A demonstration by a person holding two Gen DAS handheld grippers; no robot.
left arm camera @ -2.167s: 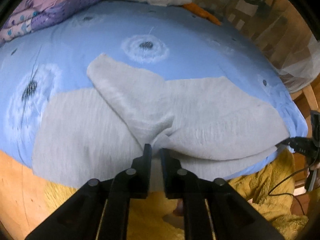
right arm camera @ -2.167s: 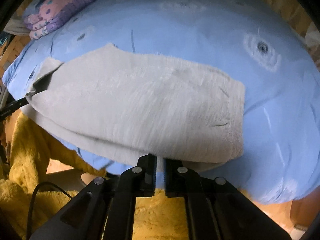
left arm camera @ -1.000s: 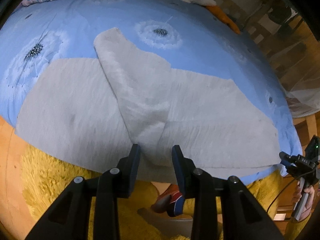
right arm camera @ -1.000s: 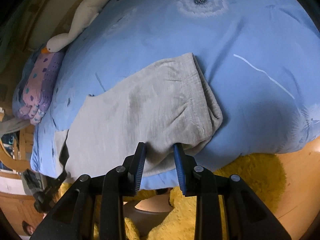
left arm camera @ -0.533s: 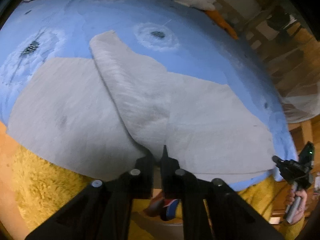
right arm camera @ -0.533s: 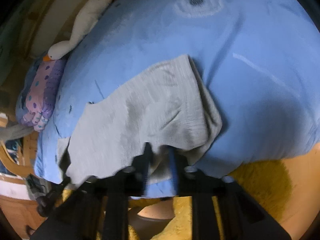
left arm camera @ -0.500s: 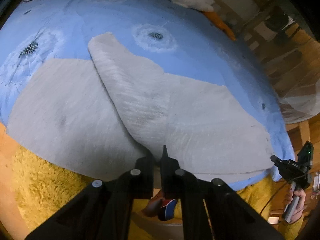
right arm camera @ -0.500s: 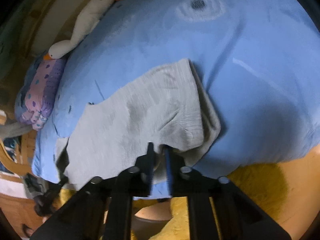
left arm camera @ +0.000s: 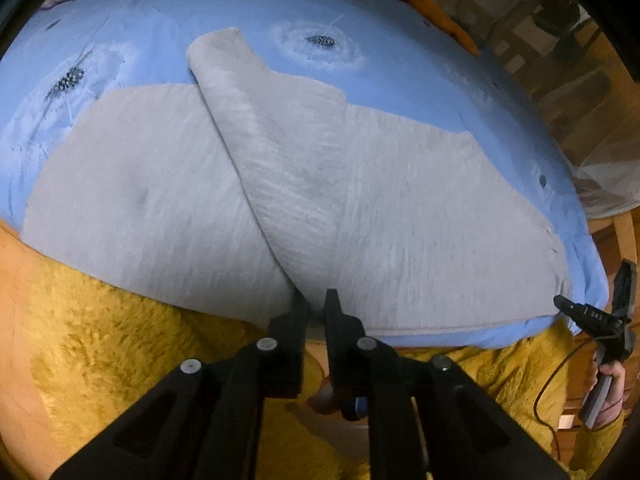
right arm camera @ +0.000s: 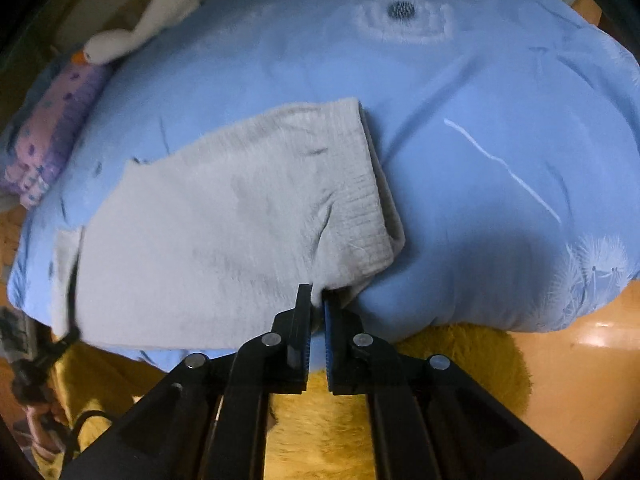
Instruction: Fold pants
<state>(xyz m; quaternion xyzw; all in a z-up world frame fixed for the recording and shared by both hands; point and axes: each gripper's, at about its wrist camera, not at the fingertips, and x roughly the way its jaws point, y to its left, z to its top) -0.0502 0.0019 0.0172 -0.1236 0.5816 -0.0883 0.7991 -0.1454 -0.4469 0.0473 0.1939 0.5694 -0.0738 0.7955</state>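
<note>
Grey pants [left arm camera: 328, 184] lie flat at the bed's [right arm camera: 500, 92] near edge, one leg folded across. Left gripper [left arm camera: 315, 305] jaws opening, cloth edge still pinched between them. Right gripper [right arm camera: 316, 296] clamped on the waistband corner.

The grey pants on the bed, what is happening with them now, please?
A person is folding the grey pants on a blue bedspread, with a two-finger gripper in each hand. The left gripper is at the near edge where one leg is folded across the other; its jaws are opening slightly, with cloth between them. The right gripper is shut on the near edge by the waistband end. The pants lie mostly flat, only partly folded. A white plush toy lies at the far side.
</note>
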